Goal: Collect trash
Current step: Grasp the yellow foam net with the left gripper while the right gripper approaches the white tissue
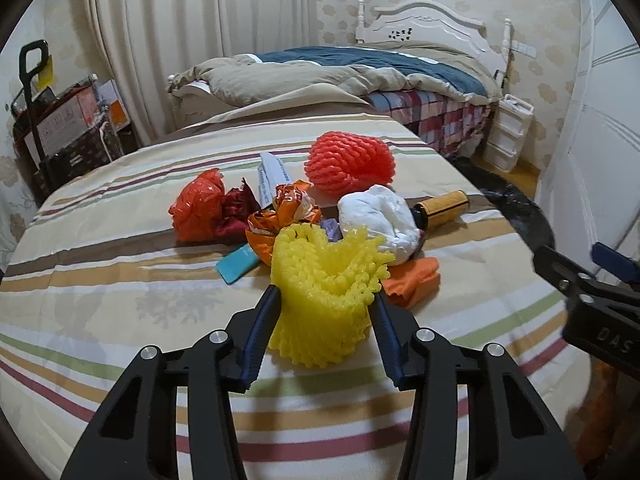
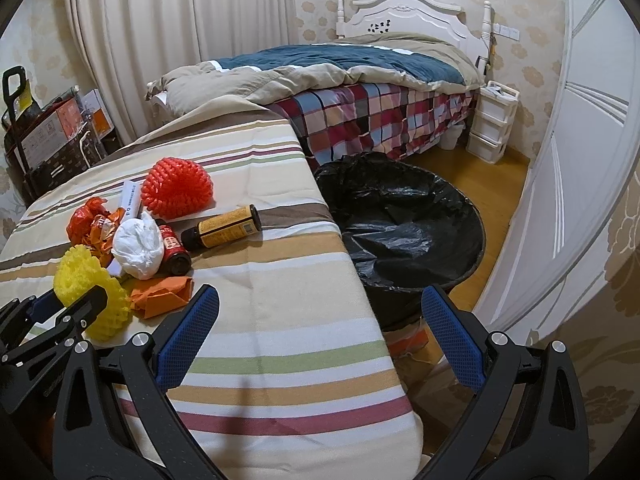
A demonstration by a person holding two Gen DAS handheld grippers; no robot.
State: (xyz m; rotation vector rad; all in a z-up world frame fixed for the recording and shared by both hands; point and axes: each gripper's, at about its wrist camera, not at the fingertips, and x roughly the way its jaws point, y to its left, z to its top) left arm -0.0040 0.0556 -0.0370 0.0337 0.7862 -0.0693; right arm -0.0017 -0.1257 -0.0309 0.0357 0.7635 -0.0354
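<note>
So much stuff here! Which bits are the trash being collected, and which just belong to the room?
Part of the job:
- yellow foam net, gripped by the left hand-held gripper
- red foam net
- white crumpled bag
- brown bottle
- black-lined bin

Just lying about:
- bed
- white drawers
- curtain

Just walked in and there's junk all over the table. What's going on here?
Someone is clearing trash with two handheld grippers. The left gripper has its fingers closed on a yellow foam net at the near edge of the pile. The right gripper is open and holds nothing. A black-lined bin stands beside the table.
</note>
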